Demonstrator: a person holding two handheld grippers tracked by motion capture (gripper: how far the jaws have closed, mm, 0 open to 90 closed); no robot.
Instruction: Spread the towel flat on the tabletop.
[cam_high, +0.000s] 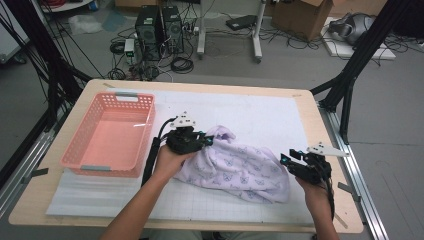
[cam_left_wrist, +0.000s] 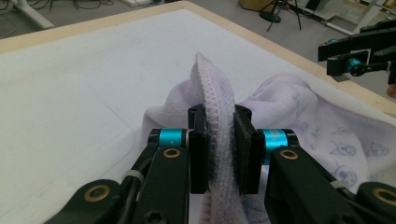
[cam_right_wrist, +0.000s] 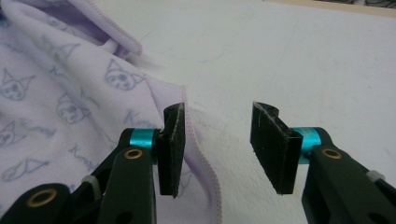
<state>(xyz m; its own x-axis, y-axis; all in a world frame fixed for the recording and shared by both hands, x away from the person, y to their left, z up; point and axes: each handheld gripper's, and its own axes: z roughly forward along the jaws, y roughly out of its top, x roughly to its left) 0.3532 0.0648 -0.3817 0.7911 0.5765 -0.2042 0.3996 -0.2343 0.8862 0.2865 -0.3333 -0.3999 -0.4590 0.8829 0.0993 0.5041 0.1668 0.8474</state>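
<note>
Left hand-held gripper clamped on the towel's hem, right one open at its far edge.

From my seat I see the lilac towel (cam_high: 240, 167) lying crumpled on the white mat (cam_high: 260, 117) of the table (cam_high: 310, 125), just to the right of the pink basket (cam_high: 107, 134). My left hand-held gripper (cam_left_wrist: 219, 140) sits at the towel's end nearest the basket, its jaws pinched tight on a raised fold of stitched hem. My right hand-held gripper (cam_right_wrist: 219, 144) is at the towel's opposite edge, jaws standing well apart and gripping nothing; one pad rests just beside the hem, the other over bare mat.
</note>
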